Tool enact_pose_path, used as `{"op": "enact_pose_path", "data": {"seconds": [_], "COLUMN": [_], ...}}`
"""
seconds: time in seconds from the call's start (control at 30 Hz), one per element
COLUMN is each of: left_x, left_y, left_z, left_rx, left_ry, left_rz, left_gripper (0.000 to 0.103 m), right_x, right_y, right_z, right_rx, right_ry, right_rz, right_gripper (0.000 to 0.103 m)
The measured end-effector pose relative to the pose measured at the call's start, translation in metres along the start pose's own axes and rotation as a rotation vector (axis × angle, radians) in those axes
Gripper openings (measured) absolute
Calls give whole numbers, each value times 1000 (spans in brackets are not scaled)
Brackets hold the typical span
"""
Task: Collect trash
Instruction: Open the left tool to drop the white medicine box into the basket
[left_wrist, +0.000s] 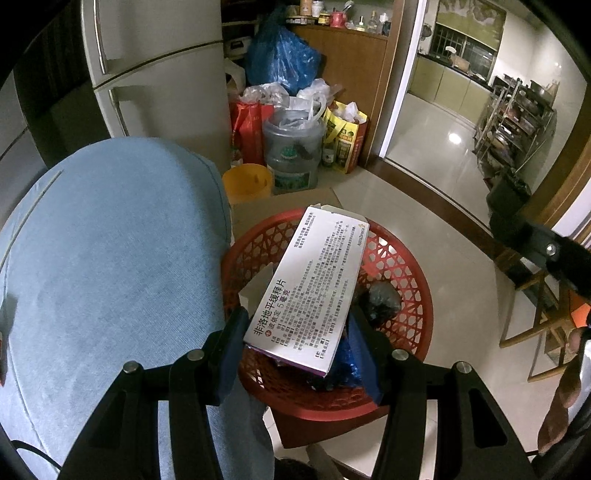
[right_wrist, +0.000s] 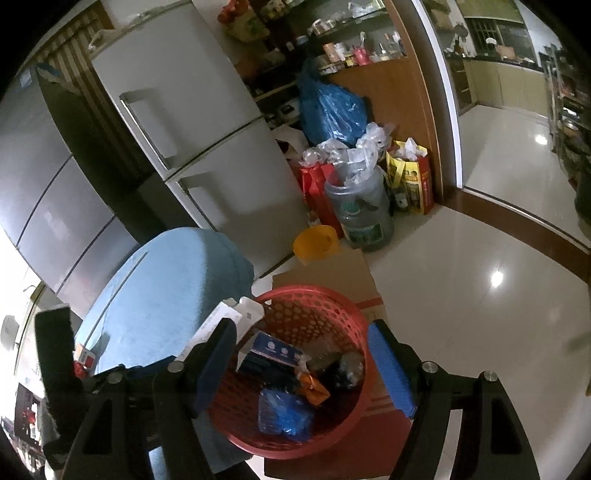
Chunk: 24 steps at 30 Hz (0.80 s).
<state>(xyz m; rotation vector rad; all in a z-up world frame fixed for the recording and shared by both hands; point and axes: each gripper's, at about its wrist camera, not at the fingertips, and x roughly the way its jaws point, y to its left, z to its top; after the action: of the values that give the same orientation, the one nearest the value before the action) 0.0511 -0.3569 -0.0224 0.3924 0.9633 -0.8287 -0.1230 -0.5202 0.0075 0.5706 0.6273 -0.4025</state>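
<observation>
My left gripper (left_wrist: 301, 332) is shut on a white medicine box (left_wrist: 314, 284) with printed text, held over the red mesh basket (left_wrist: 413, 295). The basket holds dark and blue wrappers. In the right wrist view the same red basket (right_wrist: 332, 310) sits on the floor with several wrappers and a small carton (right_wrist: 273, 349) inside. The white box (right_wrist: 229, 317) shows at its left rim. My right gripper (right_wrist: 303, 365) is open and empty above the basket.
A blue cushioned seat (left_wrist: 110, 258) lies left of the basket. A fridge (right_wrist: 192, 147) stands behind. Bags, a water jug (right_wrist: 364, 210) and a yellow tub (right_wrist: 316, 240) crowd the back. Flat cardboard (right_wrist: 332, 273) lies under the basket. Tiled floor (right_wrist: 480, 295) extends right.
</observation>
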Motion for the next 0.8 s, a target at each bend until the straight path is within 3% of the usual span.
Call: {"op": "enact_pose_path", "data": {"seconds": [0.5, 0.63, 0.8], "left_x": [10, 13, 8], "left_y": [0, 5, 7], "left_z": [2, 0, -2], "left_rx": [1, -13, -20], "left_ry": [27, 39, 28], "left_rz": [-30, -26, -19], "left_gripper": [57, 71, 71], "right_x": [-14, -19, -24], "right_y": [14, 16, 17], "right_z": [5, 7, 8], "right_rx": [-24, -24, -22], "right_ry": [-33, -53, -65], "right_rz": [-9, -17, -21], "right_gripper": [78, 78, 78]}}
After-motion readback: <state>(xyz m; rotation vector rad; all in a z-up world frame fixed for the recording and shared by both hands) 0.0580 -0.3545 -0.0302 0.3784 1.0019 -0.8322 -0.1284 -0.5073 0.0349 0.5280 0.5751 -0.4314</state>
